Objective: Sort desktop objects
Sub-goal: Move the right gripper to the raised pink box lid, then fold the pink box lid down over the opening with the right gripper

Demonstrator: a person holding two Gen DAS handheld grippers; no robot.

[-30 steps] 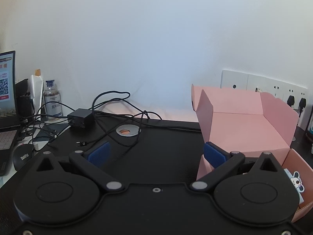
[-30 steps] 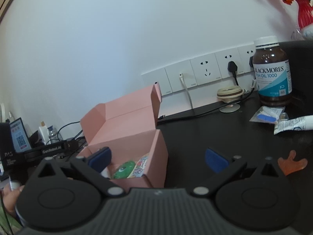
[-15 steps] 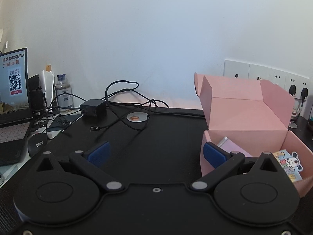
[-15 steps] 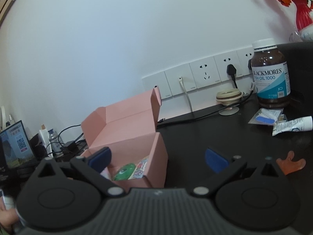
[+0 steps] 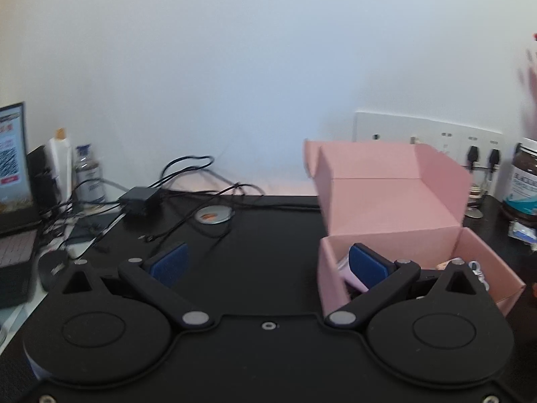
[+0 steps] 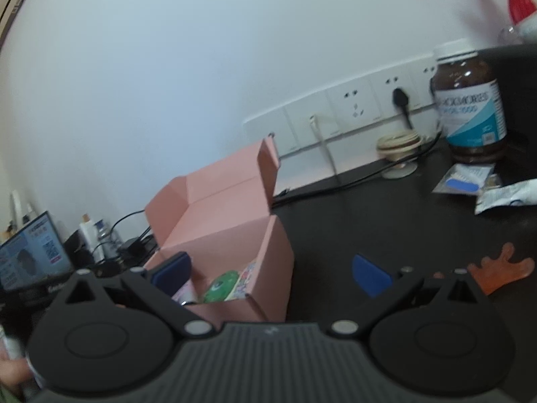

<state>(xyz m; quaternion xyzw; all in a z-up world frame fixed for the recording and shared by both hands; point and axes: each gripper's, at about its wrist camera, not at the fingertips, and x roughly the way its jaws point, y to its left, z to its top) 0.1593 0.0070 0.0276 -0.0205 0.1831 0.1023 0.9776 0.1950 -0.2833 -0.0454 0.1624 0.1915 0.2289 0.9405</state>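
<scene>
Table [image 6: 369, 221]: black, carrying an open pink box [image 6: 235, 235], lid up. Over the last second both views have drawn back from the box. Left hand-held gripper [image 5: 268, 262] and right hand-held gripper [image 6: 272, 272]: spread wide, empty. Inside the box lie a green item [image 6: 223, 283] and cards. Right of the box, bottle [image 6: 470, 107], packets [image 6: 463, 179] and orange piece [image 6: 500, 267] sit outside; sorting seems unfinished.
</scene>
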